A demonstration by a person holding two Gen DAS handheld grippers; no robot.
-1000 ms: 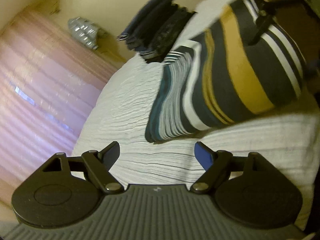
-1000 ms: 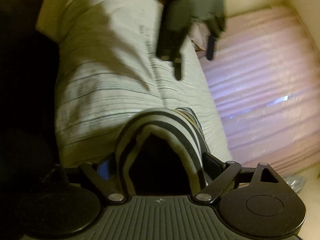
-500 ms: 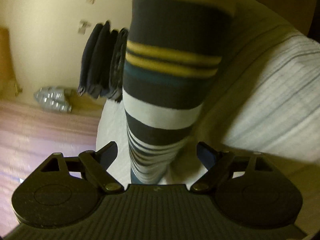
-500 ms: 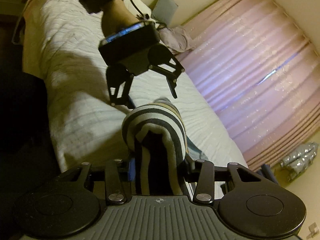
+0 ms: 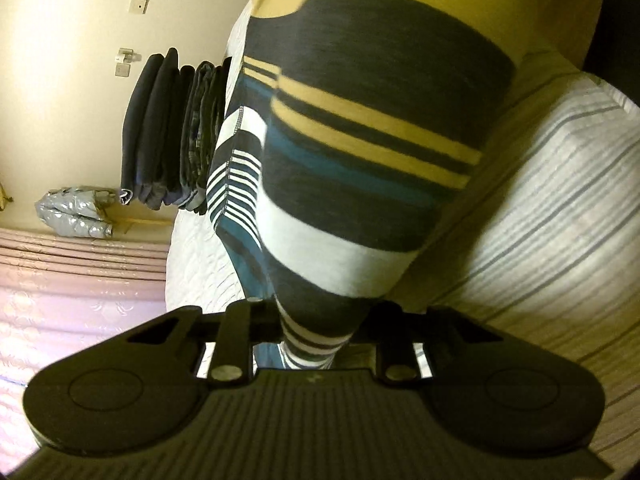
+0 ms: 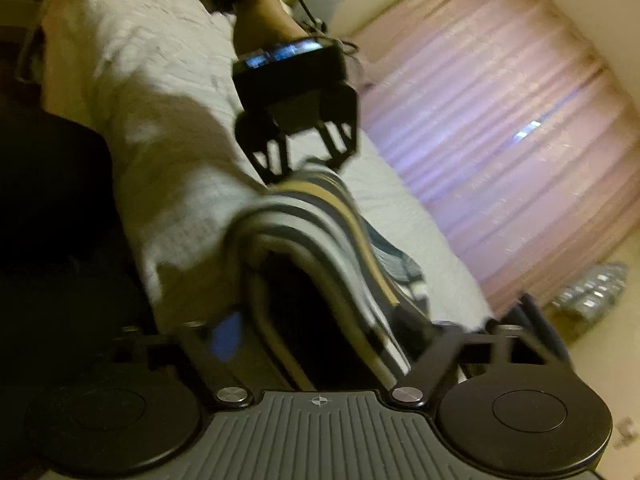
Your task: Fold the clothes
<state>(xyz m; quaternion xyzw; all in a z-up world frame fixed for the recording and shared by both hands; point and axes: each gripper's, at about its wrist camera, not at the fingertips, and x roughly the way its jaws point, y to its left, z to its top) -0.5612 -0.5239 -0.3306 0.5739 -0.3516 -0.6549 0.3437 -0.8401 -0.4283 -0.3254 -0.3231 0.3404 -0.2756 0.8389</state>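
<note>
A striped garment (image 5: 360, 152) in dark grey, mustard, teal and white hangs stretched above the white bed (image 5: 560, 200). My left gripper (image 5: 316, 336) is shut on one end of it; the fingertips are hidden by the cloth. In the right wrist view the garment (image 6: 320, 248) runs as a folded band from my right gripper (image 6: 320, 340) up to the left gripper (image 6: 300, 160). The right jaws stand wide apart with the cloth still lying between them, and a blue pad (image 6: 226, 336) shows clear of the cloth.
A stack of folded dark clothes (image 5: 172, 132) lies at the far end of the bed by the cream wall. A silvery bundle (image 5: 74, 212) sits on the floor. Pink curtains (image 6: 500, 140) run along one side of the bed (image 6: 160, 120).
My left gripper closed on the garment's end. My right gripper's jaws spread apart from their grip on the cloth. The garment has been pulled out longer between the two grippers.
</note>
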